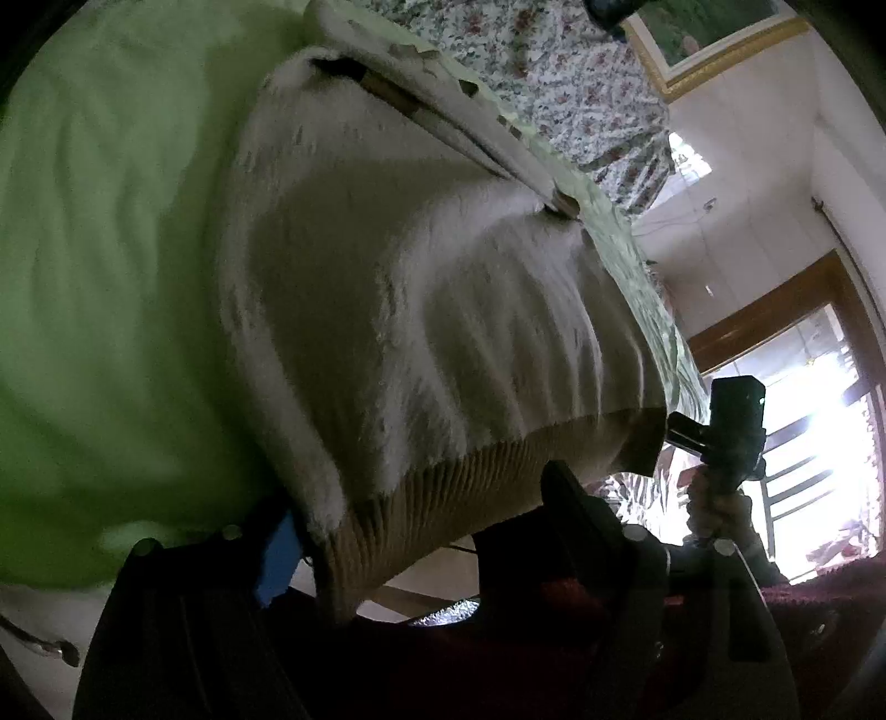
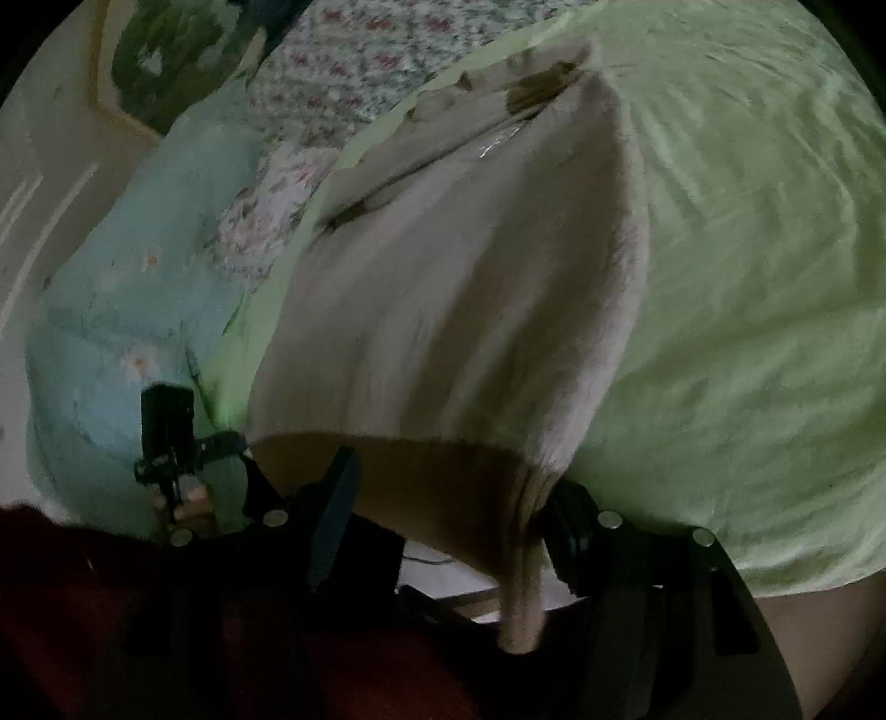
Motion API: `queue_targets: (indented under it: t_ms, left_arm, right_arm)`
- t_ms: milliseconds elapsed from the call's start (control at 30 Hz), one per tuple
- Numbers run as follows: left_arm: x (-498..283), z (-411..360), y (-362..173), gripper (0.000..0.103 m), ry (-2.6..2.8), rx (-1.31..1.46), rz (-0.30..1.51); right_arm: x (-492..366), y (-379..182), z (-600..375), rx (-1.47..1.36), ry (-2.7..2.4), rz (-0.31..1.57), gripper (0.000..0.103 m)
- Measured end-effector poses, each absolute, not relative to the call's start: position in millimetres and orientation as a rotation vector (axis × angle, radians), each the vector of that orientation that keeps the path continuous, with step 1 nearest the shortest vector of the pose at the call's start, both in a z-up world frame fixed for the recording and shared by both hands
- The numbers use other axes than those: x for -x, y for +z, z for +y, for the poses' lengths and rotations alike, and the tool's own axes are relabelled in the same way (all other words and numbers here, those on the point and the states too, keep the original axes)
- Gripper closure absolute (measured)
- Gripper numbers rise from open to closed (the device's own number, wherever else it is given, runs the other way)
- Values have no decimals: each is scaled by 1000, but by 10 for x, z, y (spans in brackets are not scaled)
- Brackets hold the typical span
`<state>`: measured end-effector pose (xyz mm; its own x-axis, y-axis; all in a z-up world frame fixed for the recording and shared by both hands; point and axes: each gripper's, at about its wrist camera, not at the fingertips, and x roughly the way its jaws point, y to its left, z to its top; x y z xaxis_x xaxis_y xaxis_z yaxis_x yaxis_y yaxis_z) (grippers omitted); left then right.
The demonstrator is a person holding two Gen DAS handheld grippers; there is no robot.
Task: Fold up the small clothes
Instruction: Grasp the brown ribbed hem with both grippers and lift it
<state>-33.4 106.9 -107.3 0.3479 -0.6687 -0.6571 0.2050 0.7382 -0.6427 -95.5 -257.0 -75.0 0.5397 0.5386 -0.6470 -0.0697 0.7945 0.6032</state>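
Observation:
A fuzzy cream knit sweater [image 1: 421, 310] with a tan ribbed hem [image 1: 443, 487] hangs from both grippers over a green bedsheet [image 1: 99, 249]; its far end with a collar [image 1: 421, 94] still rests on the bed. My left gripper [image 1: 421, 543] is shut on the hem's left corner. My right gripper [image 2: 443, 531] is shut on the hem's right corner [image 2: 515, 554], which droops between the fingers. The sweater [image 2: 470, 288] fills the middle of the right wrist view. Each gripper shows in the other's view: the right gripper [image 1: 731, 437], the left gripper [image 2: 171, 437].
A floral quilt [image 1: 554, 61] lies beyond the sweater. A light blue blanket [image 2: 127, 288] lies at the left of the bed. A framed picture [image 1: 714, 39] hangs on the wall. A bright window [image 1: 819, 421] is at the right. My dark red sleeves fill the bottom.

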Motion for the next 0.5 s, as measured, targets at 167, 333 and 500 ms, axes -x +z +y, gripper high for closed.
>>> queue_targets:
  t_ms: [167, 333, 500]
  left_arm:
    - [318, 1107, -1105, 60, -604, 519, 1074]
    - [355, 1093, -1139, 94, -606, 481, 1091]
    - [453, 1191, -990, 96, -593, 490, 1036]
  right_arm:
    - [957, -796, -2613, -593, 370, 913, 67]
    - [950, -811, -2591, -583, 351, 916, 94]
    - [1103, -645, -2712, -626, 369, 844, 95]
